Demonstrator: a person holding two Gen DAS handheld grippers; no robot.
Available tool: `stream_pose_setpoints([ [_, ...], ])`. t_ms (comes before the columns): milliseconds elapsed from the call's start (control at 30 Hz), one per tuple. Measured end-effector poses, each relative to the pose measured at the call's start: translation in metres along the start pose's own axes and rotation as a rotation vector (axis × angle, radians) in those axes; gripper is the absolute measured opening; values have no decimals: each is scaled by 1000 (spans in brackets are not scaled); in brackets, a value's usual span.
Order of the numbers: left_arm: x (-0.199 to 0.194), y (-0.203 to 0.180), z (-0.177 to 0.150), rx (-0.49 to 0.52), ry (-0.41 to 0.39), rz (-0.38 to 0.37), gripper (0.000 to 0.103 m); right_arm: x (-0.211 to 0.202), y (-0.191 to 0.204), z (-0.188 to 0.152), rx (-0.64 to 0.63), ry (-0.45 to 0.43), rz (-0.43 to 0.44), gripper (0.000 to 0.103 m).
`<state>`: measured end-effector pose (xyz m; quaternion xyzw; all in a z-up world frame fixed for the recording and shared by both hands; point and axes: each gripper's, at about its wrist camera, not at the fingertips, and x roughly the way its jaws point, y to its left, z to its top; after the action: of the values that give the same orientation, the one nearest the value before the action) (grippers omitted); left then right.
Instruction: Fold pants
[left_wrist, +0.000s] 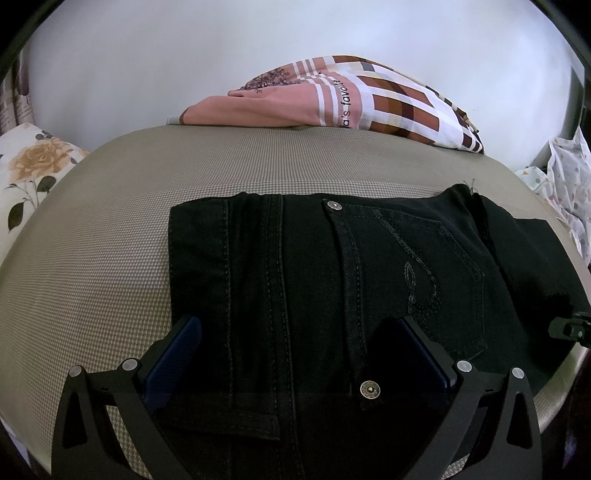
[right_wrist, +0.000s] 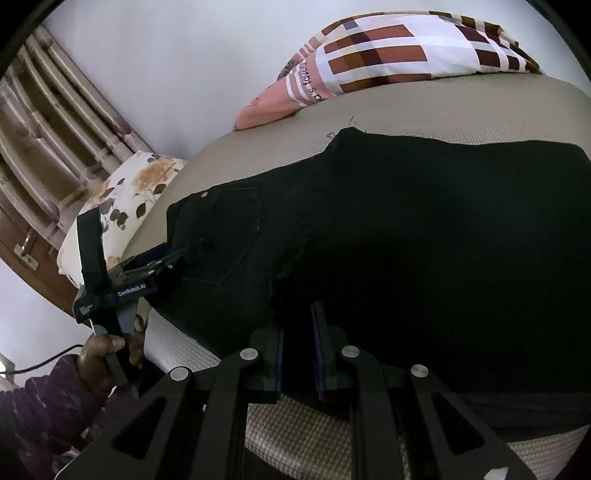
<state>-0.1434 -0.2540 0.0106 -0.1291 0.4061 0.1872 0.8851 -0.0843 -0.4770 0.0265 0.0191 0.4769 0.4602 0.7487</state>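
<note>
Black pants (left_wrist: 369, 258) lie flat on a beige woven bed surface (left_wrist: 110, 240), back pocket and waist button facing up. My left gripper (left_wrist: 295, 350) hovers open over the waistband, with its blue pads wide apart on either side of the seam. In the right wrist view the pants (right_wrist: 406, 221) spread across the bed (right_wrist: 303, 432). My right gripper (right_wrist: 298, 350) is shut on a fold of the black fabric at the near edge. The left gripper (right_wrist: 159, 262) shows at the waist end, held by a hand (right_wrist: 103, 354). The right gripper's tip (left_wrist: 569, 325) peeks in at the far right.
A pink and brown checked cloth (left_wrist: 332, 99) (right_wrist: 388, 51) lies at the back against the white wall. A floral pillow (left_wrist: 33, 162) (right_wrist: 136, 184) sits to the left. A white patterned bag (left_wrist: 569, 184) is at the right. Curtains (right_wrist: 55, 110) hang at the far left.
</note>
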Motion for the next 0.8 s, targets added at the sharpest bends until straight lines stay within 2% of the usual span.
stream_pose_setpoints([
  [400,0,-1,-1,0,-1,1,103,-2,6,-4,-38,2,-4,16],
  [567,0,-1,-1,0,-1,1,103,-2,7,-6,-46,6,12,21],
  [600,0,-2,-1,0,-1,1,103,-2,8,-6,-49,11,24,24],
  [633,0,-1,0,0,-1,1,103,-2,9,-7,-49,14,41,31],
  [667,0,-2,-1,0,-1,2,103,-2,10,-7,-45,17,76,40],
  [733,0,-1,-1,0,-1,1,103,-1,16,-8,-54,33,158,47],
  [767,0,-1,-1,0,-1,2,103,-2,17,-8,-53,37,191,48],
  [800,0,-2,-1,0,-1,2,103,-4,14,-6,-14,38,262,48],
])
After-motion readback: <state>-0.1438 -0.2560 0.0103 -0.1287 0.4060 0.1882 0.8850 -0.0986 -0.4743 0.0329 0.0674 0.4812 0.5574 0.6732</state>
